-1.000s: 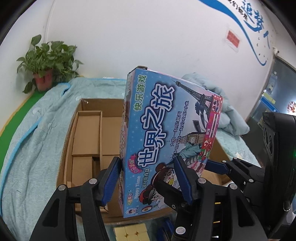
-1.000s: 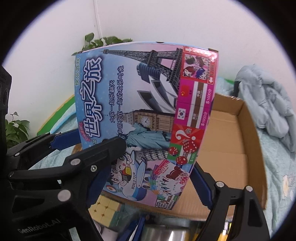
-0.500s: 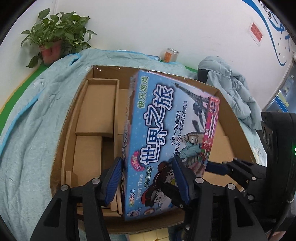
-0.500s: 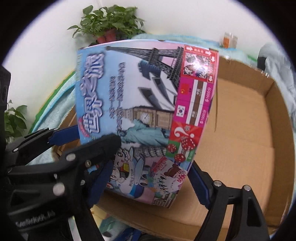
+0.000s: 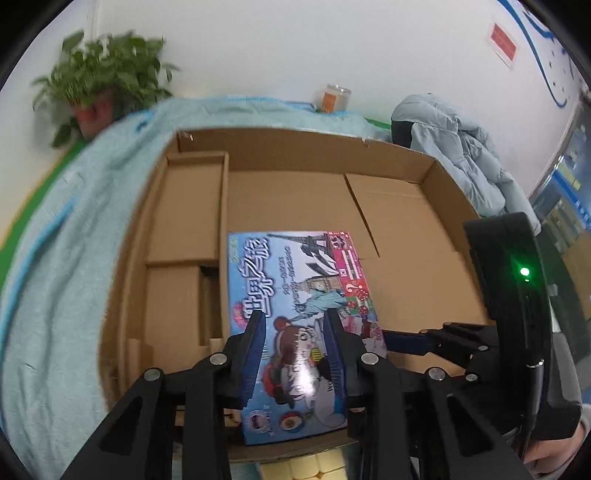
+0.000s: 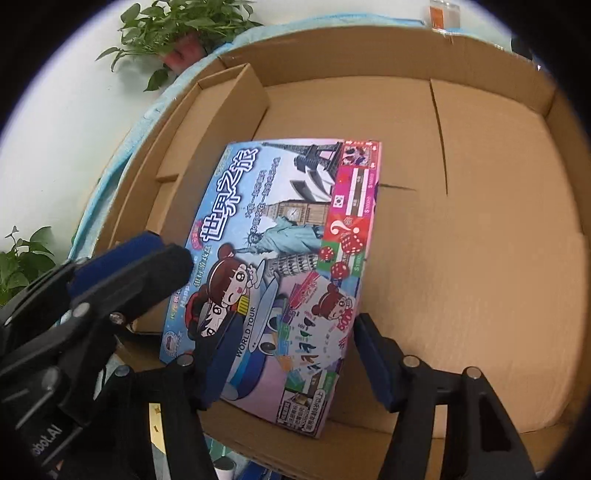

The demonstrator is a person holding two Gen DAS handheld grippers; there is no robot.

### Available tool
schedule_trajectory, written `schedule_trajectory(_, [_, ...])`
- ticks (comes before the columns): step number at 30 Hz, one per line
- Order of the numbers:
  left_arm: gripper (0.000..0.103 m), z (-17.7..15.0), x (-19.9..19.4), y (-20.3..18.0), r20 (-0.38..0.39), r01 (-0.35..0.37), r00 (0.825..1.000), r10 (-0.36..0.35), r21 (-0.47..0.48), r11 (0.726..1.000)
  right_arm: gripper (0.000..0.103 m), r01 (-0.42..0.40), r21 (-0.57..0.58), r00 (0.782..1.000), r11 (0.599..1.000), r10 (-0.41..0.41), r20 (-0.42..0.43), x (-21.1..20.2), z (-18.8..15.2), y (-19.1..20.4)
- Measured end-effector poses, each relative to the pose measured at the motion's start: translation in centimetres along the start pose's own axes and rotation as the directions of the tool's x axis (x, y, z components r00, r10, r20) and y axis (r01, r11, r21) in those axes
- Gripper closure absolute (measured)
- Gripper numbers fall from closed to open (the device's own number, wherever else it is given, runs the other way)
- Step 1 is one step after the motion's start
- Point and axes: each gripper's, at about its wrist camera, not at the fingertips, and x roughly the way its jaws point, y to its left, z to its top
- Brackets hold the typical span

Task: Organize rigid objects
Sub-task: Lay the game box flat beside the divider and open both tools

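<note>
One board game box (image 5: 295,288), glossy blue with Eiffel Tower, Big Ben, cartoon kids and dice, is lying flat inside one big cardboard carton (image 5: 402,177), against the cardboard divider (image 5: 223,236). Left tongs (image 5: 295,325) have just been closing, hovering above its lid, gripping nothing. Right tongs (image 6: 280,354) are straddling its near end, narrowing, not pinching. Around it: a teal blanket (image 5: 74,221), two potted plants (image 6: 177,26), one jar (image 5: 334,98), one jacket (image 5: 450,147).
</note>
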Motion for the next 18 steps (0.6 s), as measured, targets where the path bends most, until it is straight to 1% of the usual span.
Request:
schedule_trajectory(2, [0.074,-0.3,-1.2,-0.3,0.037,-0.001,0.999,0.001,0.0,1.0,0.042,0.015,-0.011,1.0,1.0,-0.015,0.008,-0.2,-0.1,0.1])
schedule_trajectory(5, [0.068,-1.1,-3.6,-0.4,0.101,-0.022,0.995,0.02,0.017,1.0,0.042,0.002,-0.004,1.0,1.0,-0.002,0.025,-0.7,-0.4,-0.2])
schedule_trajectory(6, [0.057,-1.6,-4.7,-0.6,0.127,-0.035,0.991,0.031,0.03,0.999,0.042,0.002,-0.009,0.999,1.0,-0.002,0.05,-1.4,-0.7,-0.2])
schedule_trajectory(7, [0.047,-2.1,-5.8,-0.7,0.158,-0.057,0.986,0.05,0.038,0.998,0.04,0.015,-0.025,0.995,1.0,-0.013,0.1,-2.7,-1.6,-0.1])
schedule_trajectory(8, [0.02,-2.6,-6.7,-0.8,0.18,-0.074,0.982,0.065,0.042,0.996,0.03,0.034,-0.04,0.987,0.999,-0.027,0.156,-4.1,-2.2,0.1])
schedule_trajectory(9, [0.006,-3.3,-7.9,-0.9,0.213,-0.106,0.972,0.094,0.044,0.993,0.025,0.056,-0.044,0.978,0.997,-0.046,0.205,-5.5,-2.8,0.1])
schedule_trajectory(10, [0.001,-3.8,-9.0,-1.1,0.242,-0.121,0.965,0.105,0.052,0.991,0.021,0.08,-0.035,0.963,0.996,-0.068,0.259,-7.1,-3.6,0.1])
schedule_trajectory(12, [0.001,-4.8,-10.8,-1.8,0.294,-0.136,0.95,0.107,0.079,0.988,0.021,0.106,-0.005,0.945,0.994,-0.099,0.31,-9.2,-5.2,-0.1])
schedule_trajectory(13, [0.001,-5.2,-11.5,-2.1,0.303,-0.134,0.948,0.102,0.084,0.987,0.02,0.115,0.012,0.94,0.993,-0.113,0.322,-10.0,-6.0,-0.2])
schedule_trajectory(14, [0.001,-5.7,-12.0,-2.4,0.304,-0.123,0.948,0.093,0.078,0.989,0.02,0.132,0.038,0.935,0.991,-0.137,0.327,-10.9,-7.3,-0.5])
schedule_trajectory(16, [0.001,-6.3,-12.8,-2.7,0.301,-0.098,0.951,0.076,0.058,0.994,0.02,0.152,0.065,0.931,0.986,-0.165,0.327,-11.5,-8.7,-0.4])
schedule_trajectory(18, [0.001,-7.2,-13.6,-3.3,0.302,-0.079,0.951,0.065,0.036,0.996,0.02,0.176,0.088,0.922,0.98,-0.196,0.335,-12.3,-10.3,-0.2])
